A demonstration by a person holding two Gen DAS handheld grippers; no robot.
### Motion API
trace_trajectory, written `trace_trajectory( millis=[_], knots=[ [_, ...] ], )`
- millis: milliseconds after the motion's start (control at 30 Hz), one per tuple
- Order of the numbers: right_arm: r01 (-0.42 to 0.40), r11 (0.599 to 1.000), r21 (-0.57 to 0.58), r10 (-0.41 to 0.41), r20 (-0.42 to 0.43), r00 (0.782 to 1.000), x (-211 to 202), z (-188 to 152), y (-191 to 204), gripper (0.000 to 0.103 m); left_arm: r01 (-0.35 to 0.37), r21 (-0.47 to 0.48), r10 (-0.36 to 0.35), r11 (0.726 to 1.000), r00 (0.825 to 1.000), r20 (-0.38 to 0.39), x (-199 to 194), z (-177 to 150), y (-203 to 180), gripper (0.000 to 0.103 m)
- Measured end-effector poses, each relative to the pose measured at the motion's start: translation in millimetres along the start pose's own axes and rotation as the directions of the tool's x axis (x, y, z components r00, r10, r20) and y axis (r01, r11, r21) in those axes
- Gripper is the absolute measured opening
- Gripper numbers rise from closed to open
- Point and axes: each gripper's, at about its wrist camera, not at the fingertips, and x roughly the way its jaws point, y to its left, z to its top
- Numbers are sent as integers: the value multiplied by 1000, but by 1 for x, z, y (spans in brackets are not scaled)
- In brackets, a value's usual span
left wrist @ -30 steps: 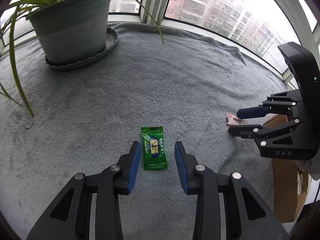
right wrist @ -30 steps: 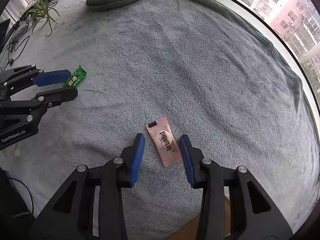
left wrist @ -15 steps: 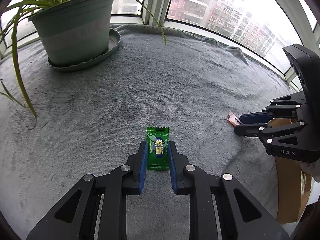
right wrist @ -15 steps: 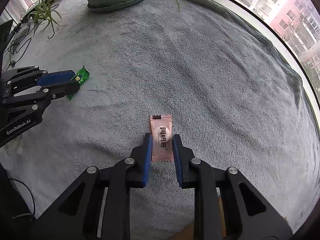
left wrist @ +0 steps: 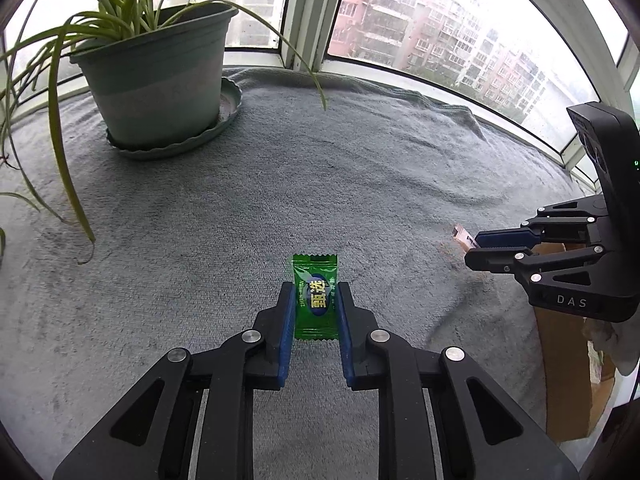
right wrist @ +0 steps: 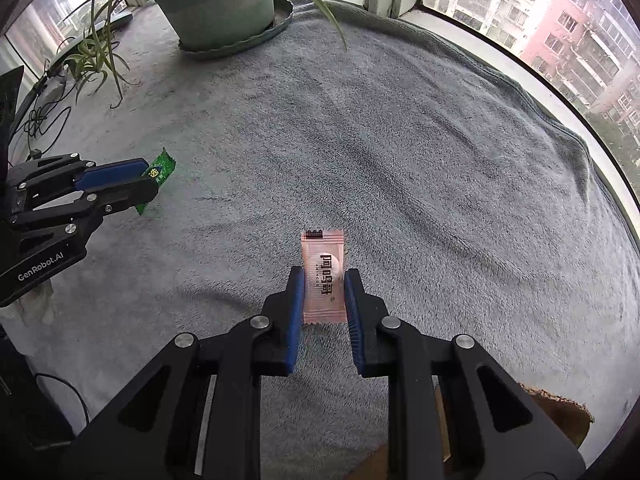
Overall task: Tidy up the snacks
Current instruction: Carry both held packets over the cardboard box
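A grey fleecy blanket (left wrist: 360, 168) covers the sill. Beyond the fingers a curved bay window (left wrist: 420, 16) gives pale daylight and pink apartment blocks (right wrist: 580, 40); a green plastic plant pot (left wrist: 156, 80) stands far-left.

Your left gripper (left wrist: 313, 304) points steeply downward, its blue pads (left wrist: 286, 328) pressed against both long edges of a green candy packet (left wrist: 315, 297), jaws nearly together. Your right gripper (right wrist: 323, 294) tilts down more steeply still, its pads (right wrist: 296, 312) clamped likewise on a pink candy packet (right wrist: 322, 276). Seen from the left wrist view, your right gripper sits well off to the right, fingers aimed inward.
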Motion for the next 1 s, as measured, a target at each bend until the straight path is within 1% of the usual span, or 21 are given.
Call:
trace_trajectory(
  millis=[200, 500, 767, 900, 1000],
  knots=[
    [-6, 999, 33, 4, 59, 998, -28, -10, 4, 21, 23, 34, -24, 999, 999, 33, -18, 2, -18, 18],
    [-12, 995, 99, -4, 153, 988, -74, -36, -2, 21, 79, 97, -86, 992, 994, 69, -42, 3, -53, 18],
    [28, 982, 186, -68, 215, 974, -114, -77, -19, 21, 134, 152, -147, 979, 986, 77, -54, 4, -88, 18],
    [56, 967, 247, -114, 227, 967, -129, -106, -30, 21, 175, 187, -190, 967, 980, 65, -57, 1, -110, 18],
    [75, 951, 299, -146, 222, 964, -136, -127, -41, 21, 211, 217, -227, 953, 973, 47, -58, -3, -130, 18]
  ],
)
